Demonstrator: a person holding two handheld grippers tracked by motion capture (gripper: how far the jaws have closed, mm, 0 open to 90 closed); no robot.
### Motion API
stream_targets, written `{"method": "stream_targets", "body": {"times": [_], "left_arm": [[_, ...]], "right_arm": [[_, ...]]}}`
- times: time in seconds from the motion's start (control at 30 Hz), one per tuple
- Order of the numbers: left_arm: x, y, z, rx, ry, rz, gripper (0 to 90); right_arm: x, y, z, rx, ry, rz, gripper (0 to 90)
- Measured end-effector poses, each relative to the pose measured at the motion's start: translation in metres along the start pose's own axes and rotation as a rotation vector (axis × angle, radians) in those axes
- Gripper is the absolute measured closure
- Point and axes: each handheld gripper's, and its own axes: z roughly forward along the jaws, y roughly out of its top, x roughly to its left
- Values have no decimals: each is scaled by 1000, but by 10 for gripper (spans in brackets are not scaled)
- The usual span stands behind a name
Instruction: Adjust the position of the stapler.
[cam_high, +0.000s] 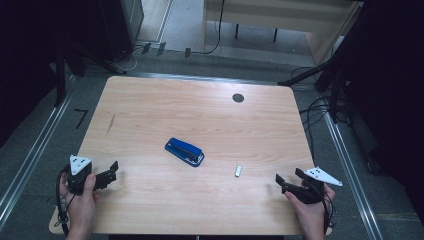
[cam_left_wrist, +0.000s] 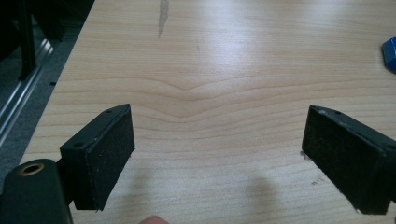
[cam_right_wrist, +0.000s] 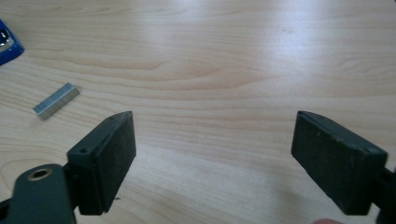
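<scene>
On the wooden tabletop (cam_high: 150, 115) a blue stapler (cam_high: 184, 152) lies near the middle, turned a little so that its long side runs from far-left to near-right. A small strip of staples (cam_high: 238, 171) lies apart from it, to the right and a bit nearer to the person. They do not touch. I think this layout is made on purpose: each thing has free wood all around it, so the fingers can come from any side without pushing the other thing.

The left gripper (cam_high: 111, 172) rests at the near left corner, held in the person's hand, and points toward the middle. In the left gripper view its fingers (cam_left_wrist: 105, 154) are spread wide with only bare wood between them, and a blue corner of the stapler shows at the right edge. The right gripper (cam_high: 287, 180) is at the near right corner and also points inward. In the right gripper view its fingers (cam_right_wrist: 107, 156) stand wide apart and pinch nothing; the staples (cam_right_wrist: 56, 101) lie ahead of them, to the left, well clear of the pads.

Both grippers seem to wait at the sides, low over the wood. The right one is the nearer to the staples, so probably it takes the strip, while the left one could steady the stapler for loading. The strip is thin and flat, so the grasp will need care.
</scene>
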Motion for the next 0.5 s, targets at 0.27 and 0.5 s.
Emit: {"method": "stream_targets", "body": {"times": [0.27,0.5], "left_arm": [[0,1,2,14,0,-8,111],[0,2,4,32,-9,-1,117]], "right_arm": [[22,20,1,-43,36,-77,313],[39,32,16,-29,62,-199,394]]}}
